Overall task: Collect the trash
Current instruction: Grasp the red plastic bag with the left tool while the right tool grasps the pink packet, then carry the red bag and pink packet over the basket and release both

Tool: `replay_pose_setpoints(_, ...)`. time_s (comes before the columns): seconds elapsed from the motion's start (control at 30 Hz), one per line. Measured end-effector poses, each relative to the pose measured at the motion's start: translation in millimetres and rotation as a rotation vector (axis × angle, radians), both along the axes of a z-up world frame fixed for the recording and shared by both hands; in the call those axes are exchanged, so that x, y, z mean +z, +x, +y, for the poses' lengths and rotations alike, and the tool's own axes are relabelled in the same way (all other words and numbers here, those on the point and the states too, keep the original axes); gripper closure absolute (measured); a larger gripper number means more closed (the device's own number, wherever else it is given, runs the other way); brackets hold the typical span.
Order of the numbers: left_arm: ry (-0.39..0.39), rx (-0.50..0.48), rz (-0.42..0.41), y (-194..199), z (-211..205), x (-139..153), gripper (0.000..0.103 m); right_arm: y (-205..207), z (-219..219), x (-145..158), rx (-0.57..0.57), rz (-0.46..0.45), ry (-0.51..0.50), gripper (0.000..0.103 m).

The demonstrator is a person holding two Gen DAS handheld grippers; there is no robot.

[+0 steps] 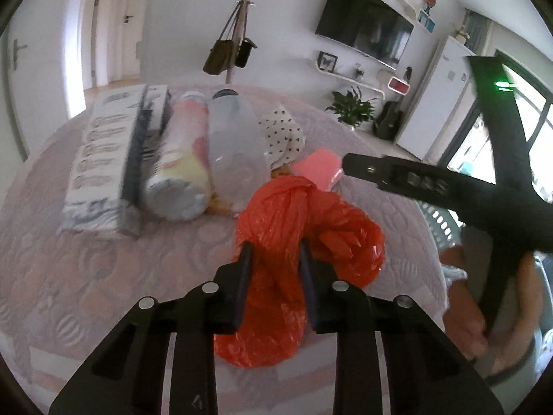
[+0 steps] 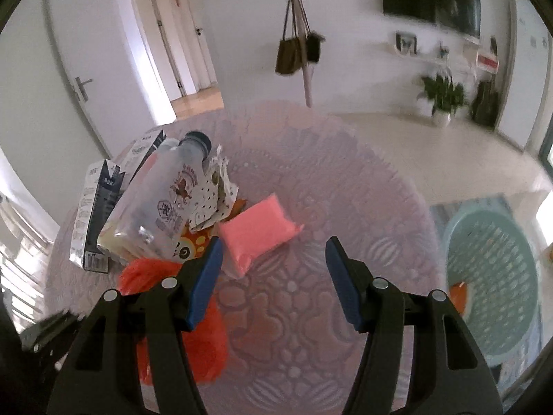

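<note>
We look down our right tongs point(image 2: 273, 259): blue-padded jaws stand apart, nothing between them, above a round table point(image 2: 345, 186) under a patterned pinkish cloth. A pink packet point(image 2: 257, 233) lies just ahead of the left pad. Beyond it, a heap: clear bottle point(image 2: 162, 200), spotted wrapper point(image 2: 211, 197), dark-and-white cartons point(image 2: 98, 214). An orange plastic bag point(image 2: 193, 339) shows behind our left finger. A pale green basket point(image 2: 497, 269) sits on the floor at right.
</note>
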State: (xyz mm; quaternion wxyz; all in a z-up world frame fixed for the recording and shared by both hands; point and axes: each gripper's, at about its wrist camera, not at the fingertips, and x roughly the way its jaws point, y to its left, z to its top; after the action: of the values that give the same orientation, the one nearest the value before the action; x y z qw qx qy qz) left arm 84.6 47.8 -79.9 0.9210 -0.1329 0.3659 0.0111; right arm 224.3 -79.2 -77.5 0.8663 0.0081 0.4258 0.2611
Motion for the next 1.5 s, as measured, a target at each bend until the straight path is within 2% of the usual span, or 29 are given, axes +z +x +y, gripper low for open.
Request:
replay_pose_setpoints(0.17, 0.001, 0.004, -0.014, -19.1, 1.9, -1.9, 0.078, 11.2, 17.9, -19.4, 0.0, 0.124, 0.035, 0.045)
replay_pose_setpoints(0.33, -0.003, -0.004, -0.023, -24.0, 4.7, -1.9, 0.078, 32.5, 24.5, -25.6, -0.063, 0.193, 0.103, 0.045)
replay_pose_setpoints(0.47, -0.01, -0.013, -0.022, -21.6, 5.5, -2.8, 0.078, 42.5, 29.4, -26.2, -0.087, 0.204, 0.117, 0.045)
replay_pose_setpoints(0.6, -0.012, -0.018, -0.019, -19.9, 4.8, -5.1, 0.078, 39.0, 43.8, -24.9, -0.086, 0.157, 0.045, 0.045)
replay_pose_setpoints(0.73, -0.005, -0.028, -0.028, -18.6, 2.4, -2.6, 0.078, 34.5, 45.6, -24.9, -0.096, 0.111, -0.009, 0.062)
replay_pose_setpoints(0.83, 0.002, -0.046, -0.037, -18.7, -3.4, -0.6, 0.078, 30.8, 37.6, -24.1, -0.101, 0.101, -0.003, 0.066)
replay_pose_setpoints(1.17, 0.023, -0.109, -0.075, -8.3, -30.6, 16.4, 0.078, 10.4, -17.6, 5.4, -0.165, -0.016, 0.001, 0.067)
replay_pose_setpoints(1.5, 0.088, -0.201, -0.12, 26.2, -84.9, 37.1, 0.078, 0.2, -103.2, 33.8, -0.276, -0.113, 0.022, 0.067)
